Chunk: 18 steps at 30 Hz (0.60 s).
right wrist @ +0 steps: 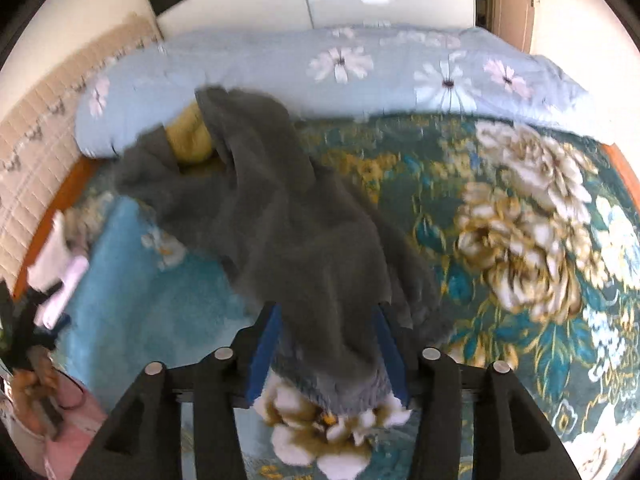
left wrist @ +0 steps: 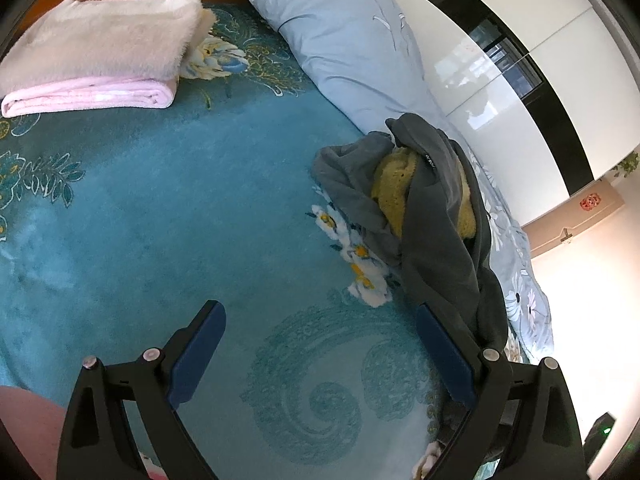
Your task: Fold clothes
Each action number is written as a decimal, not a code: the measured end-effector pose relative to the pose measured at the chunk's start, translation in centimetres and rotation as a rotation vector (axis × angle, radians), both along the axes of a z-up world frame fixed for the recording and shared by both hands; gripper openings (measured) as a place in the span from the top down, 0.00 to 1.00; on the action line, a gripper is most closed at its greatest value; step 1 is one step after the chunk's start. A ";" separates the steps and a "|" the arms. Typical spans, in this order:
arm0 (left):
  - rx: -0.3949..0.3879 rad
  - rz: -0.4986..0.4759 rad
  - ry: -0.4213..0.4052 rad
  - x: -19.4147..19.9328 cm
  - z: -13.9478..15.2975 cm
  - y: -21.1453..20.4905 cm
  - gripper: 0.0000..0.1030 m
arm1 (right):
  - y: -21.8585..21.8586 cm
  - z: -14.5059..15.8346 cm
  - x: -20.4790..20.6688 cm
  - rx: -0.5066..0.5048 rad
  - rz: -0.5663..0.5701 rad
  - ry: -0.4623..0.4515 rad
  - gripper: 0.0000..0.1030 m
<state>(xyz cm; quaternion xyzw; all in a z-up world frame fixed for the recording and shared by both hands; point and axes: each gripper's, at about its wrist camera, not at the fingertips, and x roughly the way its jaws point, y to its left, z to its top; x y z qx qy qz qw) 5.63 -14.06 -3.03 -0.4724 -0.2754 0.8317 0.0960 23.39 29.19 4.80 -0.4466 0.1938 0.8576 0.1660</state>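
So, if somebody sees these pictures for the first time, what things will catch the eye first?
Probably the crumpled dark grey fleece garment, lying on the teal floral plush blanket with a yellow knitted piece tucked inside it; one end lies between the parted jaws of the right gripper. Next, the folded white and pink fluffy blankets stacked at the far left, and the long pale blue daisy-print quilt along the bed's far edge.

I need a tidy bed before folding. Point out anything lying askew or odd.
The dark grey garment lies crumpled in a heap against the light blue floral quilt, with a yellow garment tangled inside it. The folded pink blanket looks neat.
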 end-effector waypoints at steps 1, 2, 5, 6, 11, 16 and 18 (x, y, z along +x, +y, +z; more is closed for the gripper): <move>-0.001 -0.003 0.001 -0.1 0.0 0.1 0.07 | 0.4 0.4 -1.0 -0.011 -0.002 0.021 0.44; -0.002 -0.006 0.002 -0.1 0.0 0.3 0.06 | 0.9 0.7 -2.0 -0.023 -0.004 0.042 0.42; -0.007 -0.013 0.000 -0.3 -0.1 0.5 0.07 | 1.2 0.3 -7.6 -0.095 0.021 0.068 0.42; -0.008 -0.011 -0.001 -0.4 -0.1 0.4 0.07 | 1.1 0.1 -9.6 -0.122 0.033 0.077 0.42; -0.033 -0.005 0.011 -1.1 0.5 0.0 0.06 | -1.4 -1.3 -20.7 -0.152 0.090 0.049 0.42; -0.055 0.007 0.027 -1.6 0.3 -0.9 0.06 | -3.5 -2.2 -29.0 -0.086 0.126 -0.012 0.42; -0.008 0.036 -0.005 -1.8 -0.8 -1.7 0.07 | -4.0 -2.7 -31.5 -0.047 0.136 -0.044 0.42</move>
